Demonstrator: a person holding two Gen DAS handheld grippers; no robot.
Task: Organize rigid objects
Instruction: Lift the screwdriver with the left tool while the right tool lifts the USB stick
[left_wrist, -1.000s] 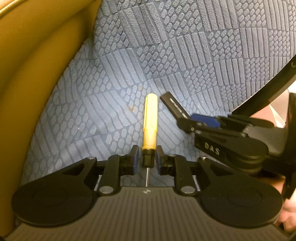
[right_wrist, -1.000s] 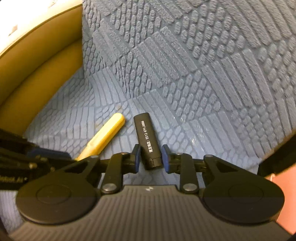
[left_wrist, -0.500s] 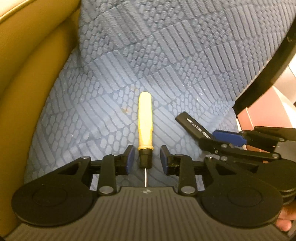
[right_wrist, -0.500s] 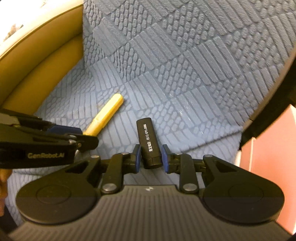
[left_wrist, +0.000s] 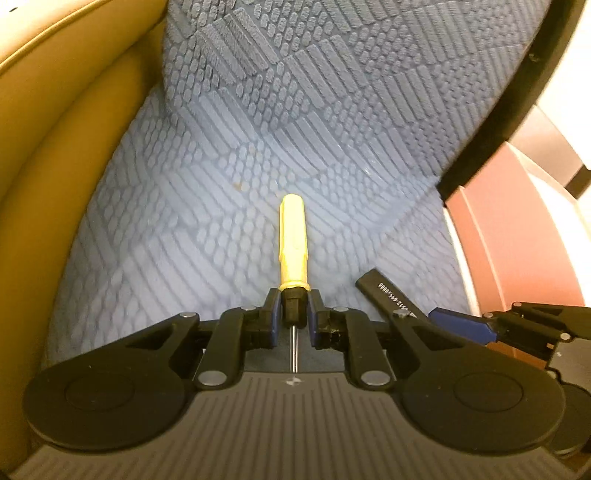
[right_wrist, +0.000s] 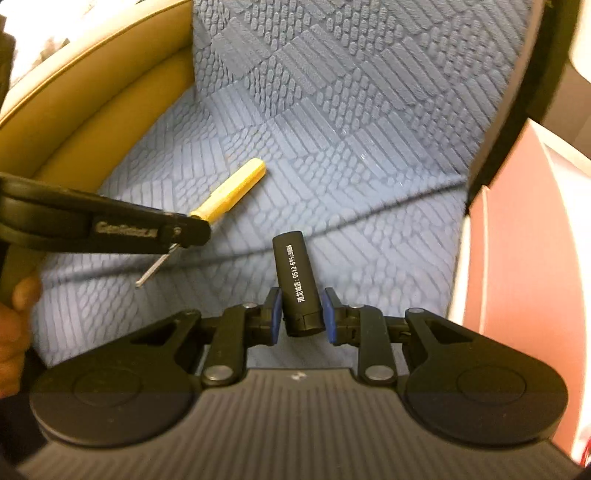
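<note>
While both tools hang over the blue cushion (left_wrist: 258, 155) | my left tongs (left_wrist: 293, 308) are closing on the yellow screwdriver (left_wrist: 293, 243) | my right tongs (right_wrist: 303, 317) pinch the black stick (right_wrist: 297, 273), beside the screwdriver.

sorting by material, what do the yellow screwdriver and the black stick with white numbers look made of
Screwdriver: the handle looks like matte yellow plastic with moulded ridges, then a black collar and a thin, shiny shaft, probably metal. Black stick: smooth, slightly glossy casing with printed white text, likely plastic; coated metal cannot be ruled out.
</note>
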